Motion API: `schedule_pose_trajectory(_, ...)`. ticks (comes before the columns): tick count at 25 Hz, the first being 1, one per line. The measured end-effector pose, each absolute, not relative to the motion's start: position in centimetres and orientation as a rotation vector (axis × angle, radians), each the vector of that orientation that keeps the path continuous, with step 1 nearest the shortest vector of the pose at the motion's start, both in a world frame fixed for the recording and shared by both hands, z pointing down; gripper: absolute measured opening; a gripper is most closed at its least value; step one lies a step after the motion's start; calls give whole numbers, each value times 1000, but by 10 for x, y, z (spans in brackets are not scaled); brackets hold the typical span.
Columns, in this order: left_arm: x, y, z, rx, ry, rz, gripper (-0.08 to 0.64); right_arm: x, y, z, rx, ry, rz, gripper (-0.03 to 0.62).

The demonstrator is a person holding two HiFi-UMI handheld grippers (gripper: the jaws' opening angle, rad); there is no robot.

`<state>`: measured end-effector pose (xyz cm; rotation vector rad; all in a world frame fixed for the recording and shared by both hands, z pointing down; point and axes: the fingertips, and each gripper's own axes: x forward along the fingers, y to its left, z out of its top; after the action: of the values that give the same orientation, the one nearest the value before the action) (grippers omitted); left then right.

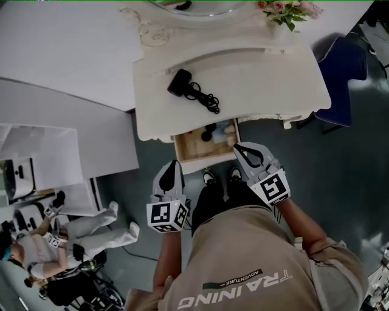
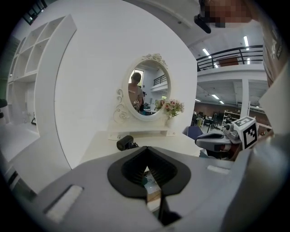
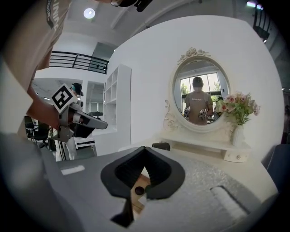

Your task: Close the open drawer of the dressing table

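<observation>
Below the dressing table's (image 1: pixel 255 79) front edge, the open drawer (image 1: pixel 203 163) juts toward the person, long axis left-to-right. The left gripper (image 1: pixel 171 167) and right gripper (image 1: pixel 242 149) sit near its front, jaws together, empty.

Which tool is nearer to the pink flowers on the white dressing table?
Right. The right tool is beside the wooden drawer, toward the pink flowers; the left tool, opposite.
</observation>
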<state>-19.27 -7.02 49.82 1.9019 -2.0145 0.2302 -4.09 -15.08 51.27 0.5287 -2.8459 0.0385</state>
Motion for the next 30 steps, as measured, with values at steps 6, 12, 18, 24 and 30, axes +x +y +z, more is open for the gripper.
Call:
schedule_pose_trajectory(6, -193, -67, 499, 1948, -1968, 262, 18, -31, -147, 503, 658, -2837, 14, 3)
schedule_pose_trajectory(12, -197, -46, 541, 1929, -1879, 369, 18, -33, -139, 496, 699, -2822, 8, 3)
schedule_pose_trajectory(18, -205, -20, 598, 1855, -1785, 452, 18, -39, -129, 493, 749, -2808, 21, 3)
schedule_pose_trajectory(24, -211, 10, 691, 1681, -1637, 500, 18, -48, -121, 487, 733, -2804, -9, 2)
schedule_pose_trajectory(30, -214, 33, 747, 1583, -1503, 592, 18, -39, -116, 479, 791, -2775, -11, 2)
